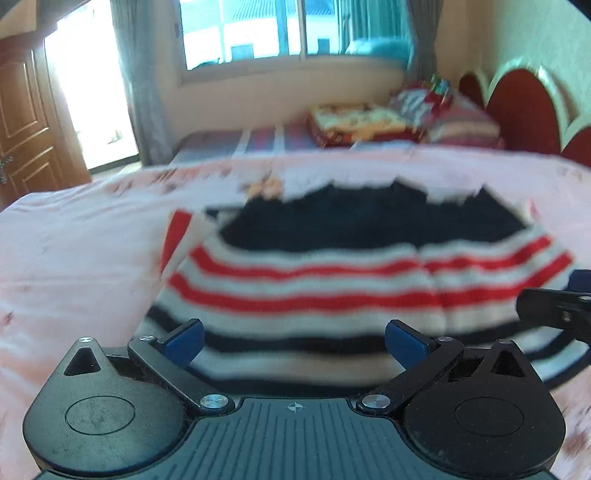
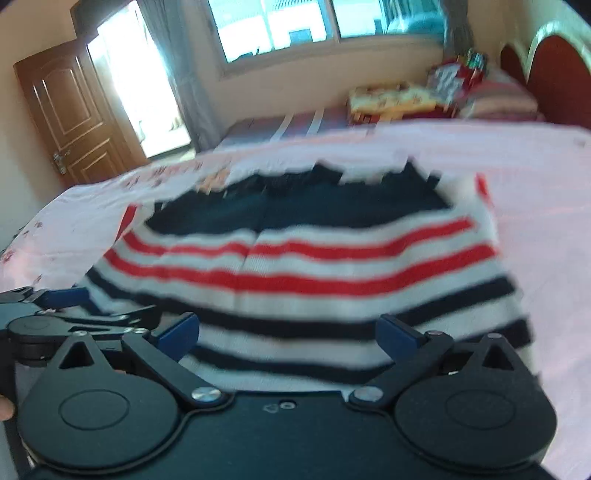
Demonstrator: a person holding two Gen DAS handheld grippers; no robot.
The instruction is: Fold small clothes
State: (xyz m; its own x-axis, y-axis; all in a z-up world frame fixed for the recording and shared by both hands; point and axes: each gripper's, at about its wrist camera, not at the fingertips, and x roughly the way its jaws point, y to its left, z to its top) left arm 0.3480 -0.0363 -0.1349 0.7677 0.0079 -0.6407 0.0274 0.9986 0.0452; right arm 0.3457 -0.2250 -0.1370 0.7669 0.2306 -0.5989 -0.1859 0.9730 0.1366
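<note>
A small knitted sweater (image 1: 332,280) with navy, white and red stripes lies flat on the pink bedsheet (image 1: 74,258); it also shows in the right wrist view (image 2: 295,266). My left gripper (image 1: 293,341) is open, its blue fingertips (image 1: 184,341) wide apart just over the sweater's near hem. My right gripper (image 2: 288,338) is open too, over the near hem. The right gripper's tip shows at the left view's right edge (image 1: 554,310); the left gripper shows at the right view's left edge (image 2: 55,314). Both views are motion-blurred.
The pink bedsheet (image 2: 546,184) spreads around the sweater. Folded patterned bedding (image 1: 369,122) and pillows (image 1: 461,118) lie at the far end by a red headboard (image 1: 524,107). A window (image 1: 288,29), curtains and a wooden door (image 2: 74,110) are beyond.
</note>
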